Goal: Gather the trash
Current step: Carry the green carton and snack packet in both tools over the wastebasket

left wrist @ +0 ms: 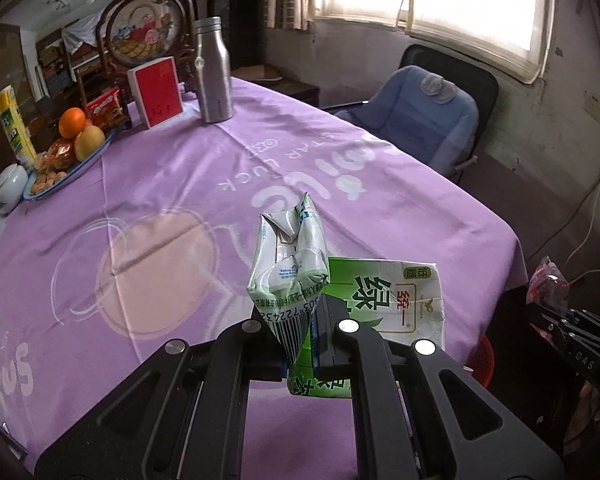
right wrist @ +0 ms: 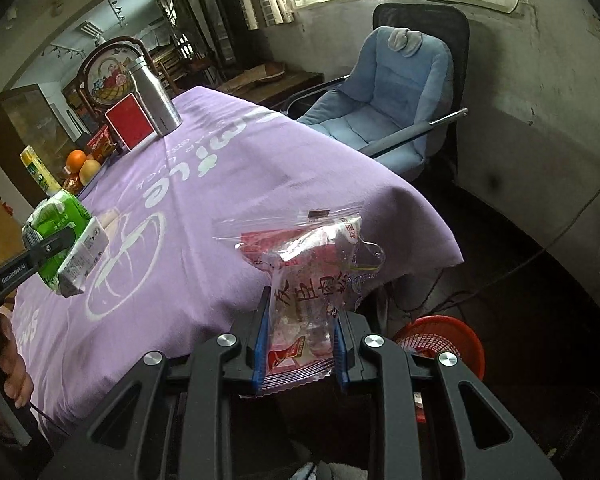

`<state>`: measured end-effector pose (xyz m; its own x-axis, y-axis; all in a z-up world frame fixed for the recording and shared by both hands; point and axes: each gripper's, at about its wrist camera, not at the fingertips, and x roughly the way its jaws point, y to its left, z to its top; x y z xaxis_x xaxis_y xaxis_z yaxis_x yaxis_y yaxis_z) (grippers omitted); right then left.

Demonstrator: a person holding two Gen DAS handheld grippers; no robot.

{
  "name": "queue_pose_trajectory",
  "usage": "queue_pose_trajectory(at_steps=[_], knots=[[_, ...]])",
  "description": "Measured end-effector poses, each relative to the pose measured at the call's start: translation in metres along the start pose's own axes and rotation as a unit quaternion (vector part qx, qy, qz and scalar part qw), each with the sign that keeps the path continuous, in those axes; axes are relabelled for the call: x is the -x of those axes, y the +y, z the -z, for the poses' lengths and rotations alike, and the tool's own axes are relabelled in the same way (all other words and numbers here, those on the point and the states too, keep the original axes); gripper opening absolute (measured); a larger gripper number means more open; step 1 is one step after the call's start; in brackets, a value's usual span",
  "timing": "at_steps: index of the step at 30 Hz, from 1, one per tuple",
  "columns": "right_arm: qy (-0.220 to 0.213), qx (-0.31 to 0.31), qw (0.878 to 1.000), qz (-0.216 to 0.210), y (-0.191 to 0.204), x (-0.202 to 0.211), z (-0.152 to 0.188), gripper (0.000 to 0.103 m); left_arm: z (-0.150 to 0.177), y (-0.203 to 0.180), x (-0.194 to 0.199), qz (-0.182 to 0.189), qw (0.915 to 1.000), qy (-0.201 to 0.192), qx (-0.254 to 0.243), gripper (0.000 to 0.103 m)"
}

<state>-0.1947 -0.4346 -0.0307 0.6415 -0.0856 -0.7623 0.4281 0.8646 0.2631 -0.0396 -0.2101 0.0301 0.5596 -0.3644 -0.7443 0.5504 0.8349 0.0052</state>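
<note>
Left wrist view shows the left gripper (left wrist: pixel 306 328) with its fingers clamped narrowly on one crushed green-and-white drink carton (left wrist: pixel 296 276), which is lifted above the desk (left wrist: pixel 148 184) near its right edge; the green printed face of the carton sticks out to the right of the fingers. The desk carries one purple cloth, and at its far end stand one steel bottle (left wrist: pixel 213 70), one red box (left wrist: pixel 158 92), one round framed picture (left wrist: pixel 144 32) and one tray of fruit (left wrist: pixel 66 160) with a single orange on top; one yellow can (left wrist: pixel 14 124) and one white lidded pot (left wrist: pixel 8 184) sit beside the tray. In the right wrist view the right gripper (right wrist: pixel 300 344) has its blue-padded fingers closed on one clear plastic snack wrapper (right wrist: pixel 312 264) with red print, held off the desk's near corner. One red basket (right wrist: pixel 440 340) sits on the floor below and to the right of that wrapper. One blue cushioned chair (right wrist: pixel 384 96) stands by the wall under the window.
</note>
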Motion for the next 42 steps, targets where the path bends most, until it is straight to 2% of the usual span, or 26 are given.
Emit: queue_pose_trajectory(at_steps=[16, 24, 34, 42], knots=[[-0.005, -0.009, 1.000, 0.004, -0.009, 0.002, 0.004, 0.026, 0.013, -0.019, -0.014, 0.010, 0.9994, 0.026, -0.020, 0.009], [0.008, -0.030, 0.999, 0.017, -0.029, 0.000, 0.015, 0.027, 0.027, -0.045, -0.010, 0.041, 0.9978, 0.034, -0.039, 0.009], [0.016, -0.053, 0.998, 0.032, -0.051, -0.001, 0.031, 0.027, 0.053, -0.087, -0.011, 0.063, 0.9927, 0.051, -0.090, 0.009], [0.019, -0.062, 0.998, 0.028, -0.063, -0.004, 0.039, 0.027, 0.063, -0.113, -0.006, 0.057, 0.9897, 0.039, -0.126, 0.009]])
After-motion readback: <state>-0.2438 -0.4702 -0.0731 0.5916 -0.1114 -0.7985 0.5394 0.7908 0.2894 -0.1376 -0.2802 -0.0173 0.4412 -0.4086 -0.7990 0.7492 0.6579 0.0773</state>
